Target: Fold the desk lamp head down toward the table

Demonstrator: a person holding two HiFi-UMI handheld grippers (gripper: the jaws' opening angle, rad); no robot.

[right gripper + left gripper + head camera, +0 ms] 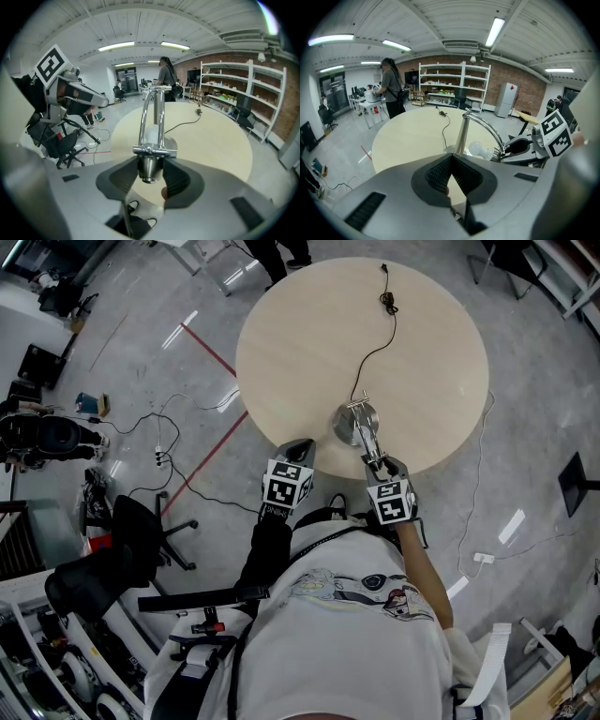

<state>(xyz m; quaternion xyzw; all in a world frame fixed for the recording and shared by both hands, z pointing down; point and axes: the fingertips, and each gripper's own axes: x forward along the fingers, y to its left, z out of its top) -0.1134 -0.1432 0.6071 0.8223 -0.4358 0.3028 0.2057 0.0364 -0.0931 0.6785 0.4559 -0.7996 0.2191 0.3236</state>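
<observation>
The fold looks barely begun: the desk lamp (357, 423) stands by the counter's (309, 324) near edge, its curved neck upright and the lamp head (150, 164), bulb showing, well above the surface. The right gripper (150, 175) slants down, its fingers set wide around the head's metal socket and seemingly pressing it. The left gripper (451, 159), slanting likewise, hangs beside the lamp with fingers together, empty.

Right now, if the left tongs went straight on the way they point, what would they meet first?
Probably the table, close in front of the lamp; depth is hard to judge, so the lamp's foot might come first.
</observation>
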